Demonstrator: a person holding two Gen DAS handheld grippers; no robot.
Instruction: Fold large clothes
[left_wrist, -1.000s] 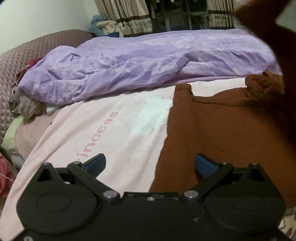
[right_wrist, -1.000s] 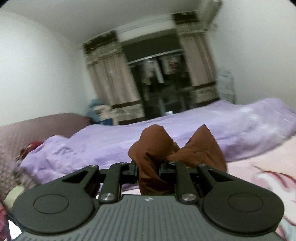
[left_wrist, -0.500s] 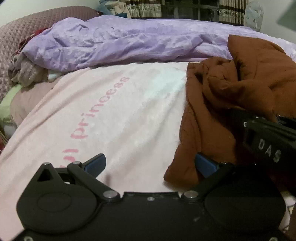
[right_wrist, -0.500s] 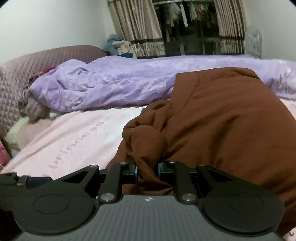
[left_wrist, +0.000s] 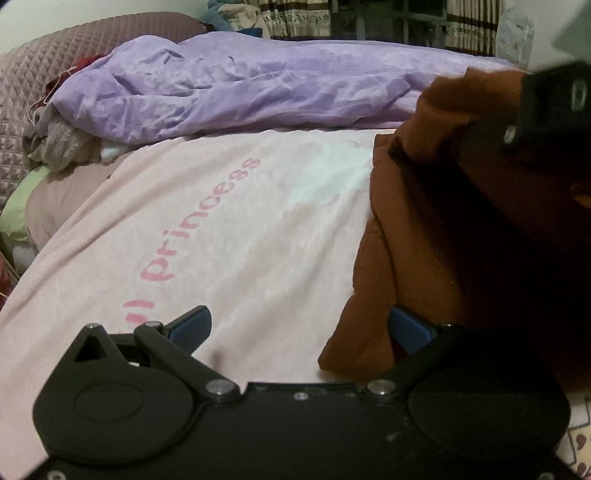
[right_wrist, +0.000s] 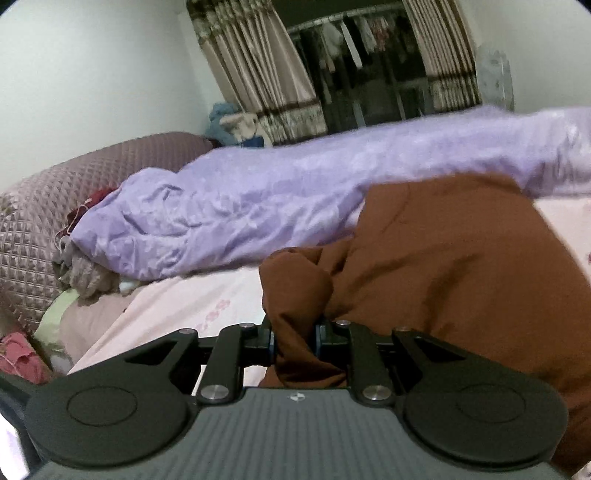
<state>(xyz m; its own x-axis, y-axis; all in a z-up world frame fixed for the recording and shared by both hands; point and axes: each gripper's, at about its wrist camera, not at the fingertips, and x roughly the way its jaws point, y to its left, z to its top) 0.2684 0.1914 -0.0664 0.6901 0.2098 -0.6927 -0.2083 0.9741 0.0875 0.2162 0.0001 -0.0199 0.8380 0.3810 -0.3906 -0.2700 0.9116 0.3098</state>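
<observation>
**A:** Brown fabric, that's the garment (left_wrist: 461, 229), lying on the pink sheet (left_wrist: 229, 229) just in front of the purple quilt (left_wrist: 258, 88). Why's the left gripper (left_wrist: 299, 328) doing nothing?

**B:** Its jaws are wide apart over the sheet, one pad tucked against the garment's near corner. My guess is it's waiting to pin or grab that corner. The right gripper (right_wrist: 294, 341), right of it, is clamped on a bunched fold, probably to carry that edge across.
</observation>
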